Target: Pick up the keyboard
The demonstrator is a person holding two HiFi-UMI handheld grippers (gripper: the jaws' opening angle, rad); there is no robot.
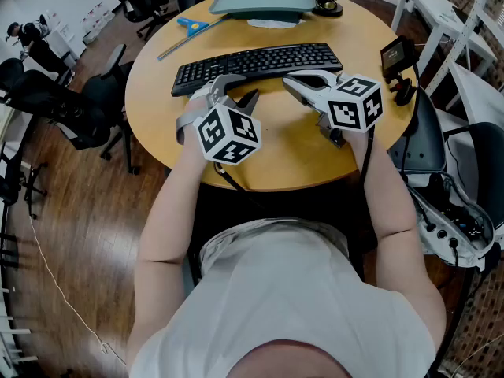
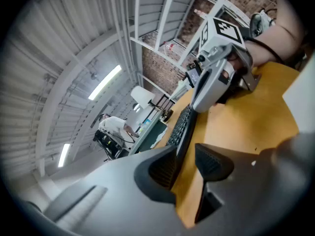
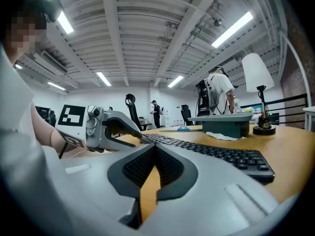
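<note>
The black keyboard (image 1: 256, 63) lies flat across the far half of the round wooden table (image 1: 291, 160). My left gripper (image 1: 240, 91) hovers at the keyboard's near edge, left of its middle, open and holding nothing. In the left gripper view its pads (image 2: 211, 161) stand apart and the keyboard (image 2: 183, 127) runs away beyond the gap. My right gripper (image 1: 287, 79) is just in front of the keyboard's right half, pointing left, shut with its tips touching and nothing between them. In the right gripper view the keyboard (image 3: 211, 154) lies right of the closed tips (image 3: 155, 149), beside the left gripper (image 3: 106, 129).
Behind the keyboard stand a grey-green tray (image 1: 260, 2) on white paper, a lamp base (image 1: 327, 6), a blue tool (image 1: 191, 24) and a long thin rod (image 1: 189, 39). A black device (image 1: 398, 53) sits at the table's right edge. Office chairs (image 1: 87, 109) stand to the left.
</note>
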